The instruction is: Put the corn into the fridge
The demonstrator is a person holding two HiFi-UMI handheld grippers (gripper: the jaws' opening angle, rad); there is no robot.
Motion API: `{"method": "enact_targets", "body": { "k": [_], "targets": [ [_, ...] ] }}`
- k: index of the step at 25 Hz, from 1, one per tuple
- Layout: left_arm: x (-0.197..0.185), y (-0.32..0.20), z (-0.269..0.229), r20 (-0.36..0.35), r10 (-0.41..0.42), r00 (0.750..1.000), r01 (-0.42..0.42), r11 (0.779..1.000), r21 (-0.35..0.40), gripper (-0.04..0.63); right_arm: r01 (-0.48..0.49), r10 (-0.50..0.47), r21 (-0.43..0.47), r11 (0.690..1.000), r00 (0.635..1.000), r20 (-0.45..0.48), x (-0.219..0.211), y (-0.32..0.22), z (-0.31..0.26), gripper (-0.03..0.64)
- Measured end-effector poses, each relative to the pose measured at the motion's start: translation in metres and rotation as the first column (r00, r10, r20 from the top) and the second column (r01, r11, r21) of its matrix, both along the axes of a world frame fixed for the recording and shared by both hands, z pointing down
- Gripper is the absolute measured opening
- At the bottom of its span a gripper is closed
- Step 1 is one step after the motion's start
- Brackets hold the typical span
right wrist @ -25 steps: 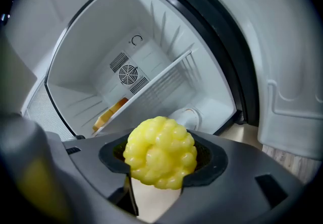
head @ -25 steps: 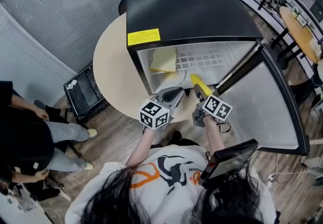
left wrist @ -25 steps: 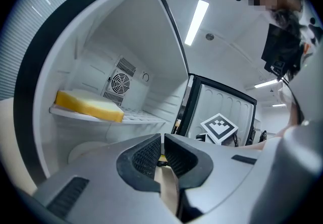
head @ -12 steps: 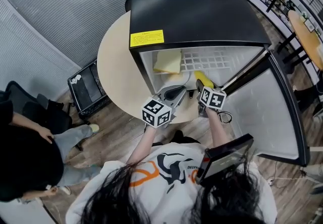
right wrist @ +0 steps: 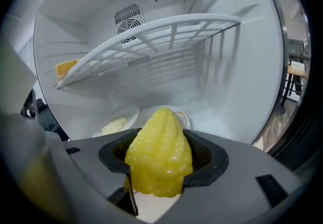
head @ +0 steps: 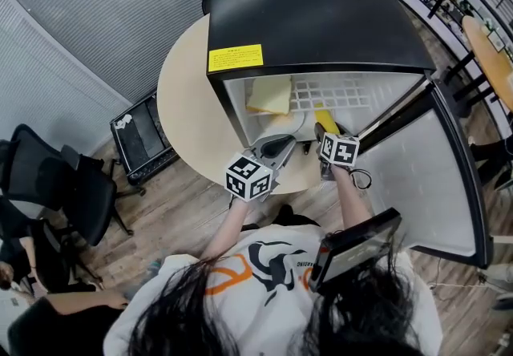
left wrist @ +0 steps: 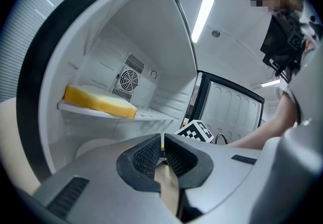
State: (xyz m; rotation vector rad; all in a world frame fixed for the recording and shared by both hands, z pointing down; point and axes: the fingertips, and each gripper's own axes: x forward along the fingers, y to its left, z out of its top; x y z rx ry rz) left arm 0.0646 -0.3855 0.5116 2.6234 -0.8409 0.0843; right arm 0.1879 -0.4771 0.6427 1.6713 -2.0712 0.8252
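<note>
Though empty, left hand-held gripper [left wrist: 162,141] closed; right hand-held gripper [right wrist: 160,160] tight on corn [right wrist: 158,150] inside fridge [head: 313,18].

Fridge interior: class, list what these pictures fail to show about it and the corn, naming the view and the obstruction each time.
- Corn base: right gripper view, buried between the right tool jaws.
- Dishes on the fridge floor: right gripper view, corn covers one; food too small to name.
- That floor: left gripper view, left tool body blocks most of it.
- Shelf depth: head view, fridge top covers it.
</note>
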Motion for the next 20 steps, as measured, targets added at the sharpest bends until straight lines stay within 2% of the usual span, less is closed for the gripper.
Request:
{"method": "enact_targets", "body": {
  "k": [7, 12, 17, 20],
  "targets": [
    [-0.002, 0.001, 0.002, 0.006, -0.001, 1.000, 0.001, 1.000, -0.006, 0.014, 0.085, -0.087, -0.026, 0.996, 0.994, -0.068, -0.010, -0.011, 0.008, 0.253],
    [-0.007, -0.001, 0.003, 0.007, -0.014, 1.000, 0.014, 1.000, -0.006, 0.014, 0.097, -0.101, -0.047, 0.994, 0.990, -0.094, -0.013, -0.015, 0.008, 0.255],
    [-0.009, -0.001, 0.004, 0.007, -0.015, 1.000, 0.015, 1.000, -0.010, 0.014, 0.059, -0.061, -0.049, 0.997, 0.997, -0.050, -0.010, -0.018, -0.001, 0.255],
    [-0.009, -0.001, 0.004, 0.009, -0.012, 1.000, 0.012, 1.000, -0.010, 0.014, 0.016, -0.016, -0.030, 0.999, 1.000, 0.010, -0.007, -0.017, -0.008, 0.255]
  ]
}}
